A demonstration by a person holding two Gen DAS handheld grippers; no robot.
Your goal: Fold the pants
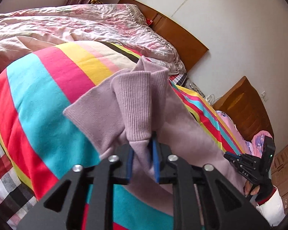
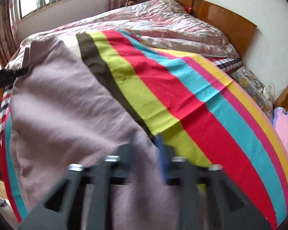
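Left wrist view, left hand-held gripper (image 1: pixel 143 154) clamping pants (image 1: pixel 136 103) cuffs, right hand-held gripper (image 2: pixel 146 149) gripping pants at six o'clock, striped blanket (image 2: pixel 201 99) beneath.

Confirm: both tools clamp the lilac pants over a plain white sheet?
Not quite. The sheet is a multicoloured striped blanket, not plain white, as the right wrist view shows. The rest holds: left tool and right tool each clamp the lilac pants.
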